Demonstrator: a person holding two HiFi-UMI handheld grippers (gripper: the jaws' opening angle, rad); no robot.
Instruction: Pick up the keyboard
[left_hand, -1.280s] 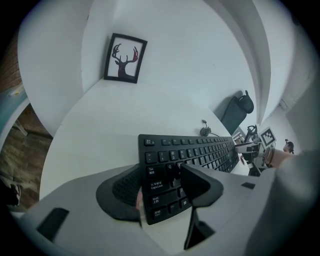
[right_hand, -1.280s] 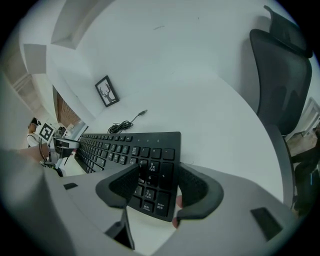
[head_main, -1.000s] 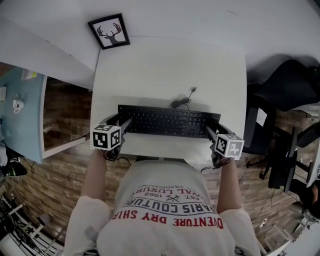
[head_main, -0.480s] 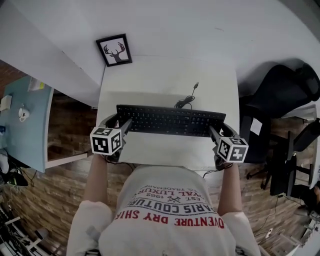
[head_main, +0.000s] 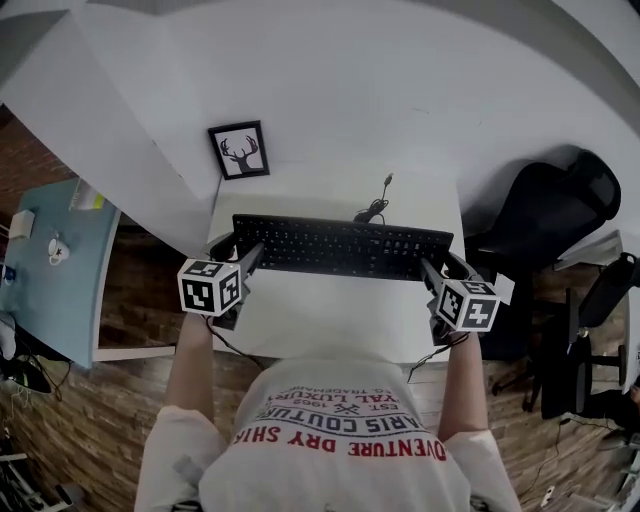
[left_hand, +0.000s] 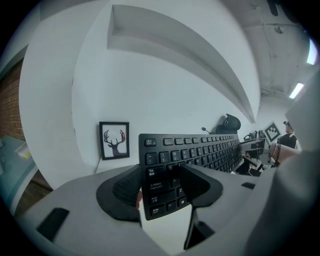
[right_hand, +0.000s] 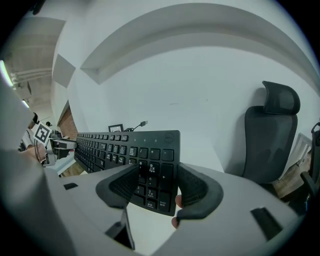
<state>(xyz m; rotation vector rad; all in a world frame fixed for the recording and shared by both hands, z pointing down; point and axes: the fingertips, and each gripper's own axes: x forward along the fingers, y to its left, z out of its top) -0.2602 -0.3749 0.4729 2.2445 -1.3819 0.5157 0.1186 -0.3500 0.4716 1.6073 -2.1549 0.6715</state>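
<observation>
A black keyboard (head_main: 340, 247) hangs level above the white desk (head_main: 330, 310), held at both ends. My left gripper (head_main: 240, 255) is shut on its left end, and my right gripper (head_main: 440, 268) is shut on its right end. In the left gripper view the keyboard (left_hand: 190, 150) runs away to the right, its end keys wedged between the left gripper's (left_hand: 160, 187) dark pads. The right gripper view shows the number-pad end of the keyboard (right_hand: 125, 147) clamped in the right gripper (right_hand: 155, 187). The keyboard's cable (head_main: 370, 212) trails to a loose plug (head_main: 387, 181).
A framed deer picture (head_main: 240, 150) leans at the desk's far left corner against the white wall. A black office chair (head_main: 545, 210) stands to the right of the desk. A pale blue table (head_main: 50, 270) sits at the left over the wood floor.
Both grippers have risen together with the keyboard, which now hangs well above the desk. The desk looks smaller and farther below, and the view has tilted up toward the wall.
</observation>
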